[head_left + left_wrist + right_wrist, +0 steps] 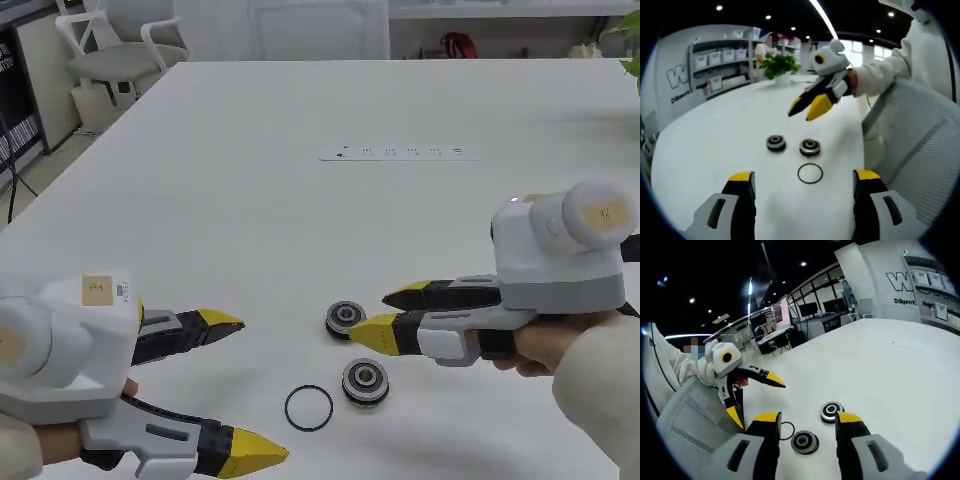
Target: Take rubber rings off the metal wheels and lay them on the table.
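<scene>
One ring [309, 408] already lies flat on the desk [300, 200], just beside the near wheel [365, 381]. My right gripper [380, 315], fingers part open and empty, looks lined up on the far wheel [345, 318]. My left gripper [245, 390] is wide open and empty, probably to steady it.

Loose ring [308, 407] — flat beside wheel [365, 381]

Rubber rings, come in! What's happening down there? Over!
Left gripper and right gripper open, empty. One rubber ring flat on table, near wheel and far wheel beside it. Power strip far back, nothing blocking.
</scene>
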Demonstrator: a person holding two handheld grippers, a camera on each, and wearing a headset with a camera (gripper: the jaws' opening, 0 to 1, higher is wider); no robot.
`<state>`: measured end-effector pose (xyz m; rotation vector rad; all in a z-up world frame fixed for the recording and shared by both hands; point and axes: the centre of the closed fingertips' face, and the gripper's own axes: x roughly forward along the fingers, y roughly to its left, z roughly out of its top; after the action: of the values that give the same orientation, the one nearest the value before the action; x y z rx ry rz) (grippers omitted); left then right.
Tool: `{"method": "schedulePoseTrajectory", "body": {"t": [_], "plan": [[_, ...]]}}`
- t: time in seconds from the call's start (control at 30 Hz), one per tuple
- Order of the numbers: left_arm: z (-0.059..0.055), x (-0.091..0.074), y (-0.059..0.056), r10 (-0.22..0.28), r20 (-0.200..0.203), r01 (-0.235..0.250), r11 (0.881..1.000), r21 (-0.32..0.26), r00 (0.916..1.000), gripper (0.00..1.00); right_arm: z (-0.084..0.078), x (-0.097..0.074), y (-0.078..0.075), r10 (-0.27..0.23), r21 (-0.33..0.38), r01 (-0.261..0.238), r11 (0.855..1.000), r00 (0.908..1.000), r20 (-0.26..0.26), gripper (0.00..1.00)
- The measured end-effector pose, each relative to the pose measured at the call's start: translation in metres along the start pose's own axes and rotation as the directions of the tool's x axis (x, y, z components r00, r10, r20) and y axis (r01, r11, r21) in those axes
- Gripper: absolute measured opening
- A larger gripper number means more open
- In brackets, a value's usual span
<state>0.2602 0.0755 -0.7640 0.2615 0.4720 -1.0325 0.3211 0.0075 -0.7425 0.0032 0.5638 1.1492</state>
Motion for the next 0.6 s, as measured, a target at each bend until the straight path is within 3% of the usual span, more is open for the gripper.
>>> {"method": "schedulePoseTrajectory", "body": {"t": [0.6], "plan": [[-0.003, 0.000, 0.005, 0.002, 0.008, -0.002, 1.000, -0.016, 1.0000, 0.82, 0.008, -0.011, -0.011, -0.018, -0.023, 0.018, 1.000, 0.9991, 0.040, 0.65]]}}
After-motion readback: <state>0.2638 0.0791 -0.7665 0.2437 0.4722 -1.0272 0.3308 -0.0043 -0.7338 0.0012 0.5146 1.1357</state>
